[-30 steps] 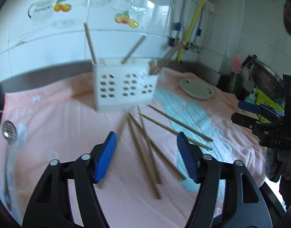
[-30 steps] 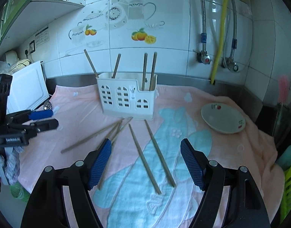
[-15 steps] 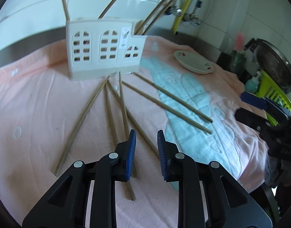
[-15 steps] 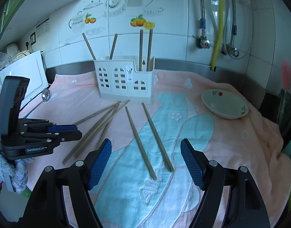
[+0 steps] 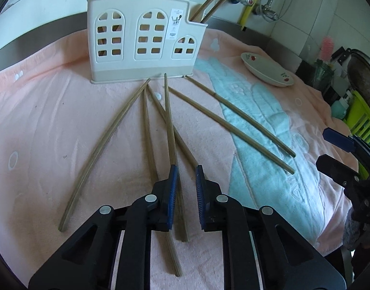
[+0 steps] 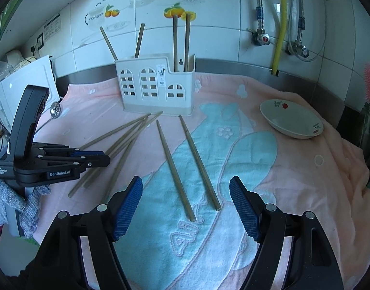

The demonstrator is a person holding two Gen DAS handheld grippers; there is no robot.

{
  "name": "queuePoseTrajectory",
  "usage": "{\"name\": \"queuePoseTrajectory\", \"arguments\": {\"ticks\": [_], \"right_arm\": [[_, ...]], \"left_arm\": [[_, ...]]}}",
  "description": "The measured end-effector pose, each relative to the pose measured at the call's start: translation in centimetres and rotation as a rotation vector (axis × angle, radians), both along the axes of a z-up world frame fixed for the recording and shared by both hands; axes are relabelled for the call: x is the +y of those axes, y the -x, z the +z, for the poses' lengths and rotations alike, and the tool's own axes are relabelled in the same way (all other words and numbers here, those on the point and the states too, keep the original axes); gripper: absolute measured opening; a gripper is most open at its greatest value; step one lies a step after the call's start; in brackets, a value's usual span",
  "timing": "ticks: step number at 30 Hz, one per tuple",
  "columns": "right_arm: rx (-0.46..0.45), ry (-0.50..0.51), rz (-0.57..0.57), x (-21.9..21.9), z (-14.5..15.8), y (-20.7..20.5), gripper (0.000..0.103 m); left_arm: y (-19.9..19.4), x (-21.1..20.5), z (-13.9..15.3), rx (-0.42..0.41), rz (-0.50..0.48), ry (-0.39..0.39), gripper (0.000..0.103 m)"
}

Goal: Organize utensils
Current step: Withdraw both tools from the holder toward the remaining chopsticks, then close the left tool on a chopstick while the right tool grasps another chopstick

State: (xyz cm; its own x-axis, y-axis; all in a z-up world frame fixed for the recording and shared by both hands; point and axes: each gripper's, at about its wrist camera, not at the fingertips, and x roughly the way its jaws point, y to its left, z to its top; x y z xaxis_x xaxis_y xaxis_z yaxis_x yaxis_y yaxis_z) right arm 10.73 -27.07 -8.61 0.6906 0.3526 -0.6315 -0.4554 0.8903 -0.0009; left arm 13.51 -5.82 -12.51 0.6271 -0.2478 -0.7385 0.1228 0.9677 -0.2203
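A white utensil holder [image 5: 141,38] stands on the pink towel and holds several wooden chopsticks; it also shows in the right wrist view [image 6: 158,87]. Several loose chopsticks [image 5: 146,130] lie fanned in front of it. My left gripper [image 5: 186,194] is low over the towel, its jaws narrowed around the near ends of two chopsticks [image 5: 171,149] with a small gap left. It shows from the side in the right wrist view [image 6: 98,159]. My right gripper [image 6: 186,207] is wide open and empty, above two separate chopsticks [image 6: 185,164].
A white dish [image 6: 291,118] sits on the towel at the right. A metal strainer spoon [image 6: 55,108] lies at the left edge by a white board [image 6: 23,84]. Pipes and a tiled wall stand behind. A green rack [image 5: 361,120] is at the far right.
My left gripper has dropped toward the towel and moved up to the fanned chopsticks, and its jaws went from wide open to nearly closed. My right gripper stayed open and shifted slightly.
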Motion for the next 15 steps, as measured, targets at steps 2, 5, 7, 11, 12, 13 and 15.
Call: {"name": "queuePoseTrajectory", "arguments": {"ticks": [2, 5, 7, 11, 12, 13, 15], "right_arm": [[0.003, 0.008, 0.004, 0.0, -0.3, -0.2, 0.072], [0.010, 0.012, 0.009, 0.0, -0.5, -0.4, 0.072], [0.015, 0.010, 0.012, 0.0, -0.7, -0.5, 0.072], [0.023, 0.018, 0.024, 0.1, -1.0, -0.7, 0.071], [0.024, 0.022, 0.028, 0.2, -1.0, -0.7, 0.071], [0.025, 0.025, 0.033, 0.3, -1.1, -0.8, 0.071], [0.028, 0.031, 0.036, 0.4, -1.3, -0.9, 0.070]], "left_arm": [[-0.2, 0.0, -0.2, 0.004, 0.004, 0.002, 0.015], [-0.3, 0.0, -0.3, 0.005, 0.009, -0.005, 0.015], [-0.4, 0.0, -0.4, 0.009, 0.010, -0.009, 0.015], [-0.7, 0.1, -0.6, 0.016, 0.017, -0.012, 0.015], [-0.8, 0.1, -0.7, 0.019, 0.019, -0.015, 0.015], [-0.8, 0.1, -0.7, 0.021, 0.020, -0.017, 0.015], [-1.0, 0.0, -0.9, 0.029, 0.023, -0.022, 0.015]]}}
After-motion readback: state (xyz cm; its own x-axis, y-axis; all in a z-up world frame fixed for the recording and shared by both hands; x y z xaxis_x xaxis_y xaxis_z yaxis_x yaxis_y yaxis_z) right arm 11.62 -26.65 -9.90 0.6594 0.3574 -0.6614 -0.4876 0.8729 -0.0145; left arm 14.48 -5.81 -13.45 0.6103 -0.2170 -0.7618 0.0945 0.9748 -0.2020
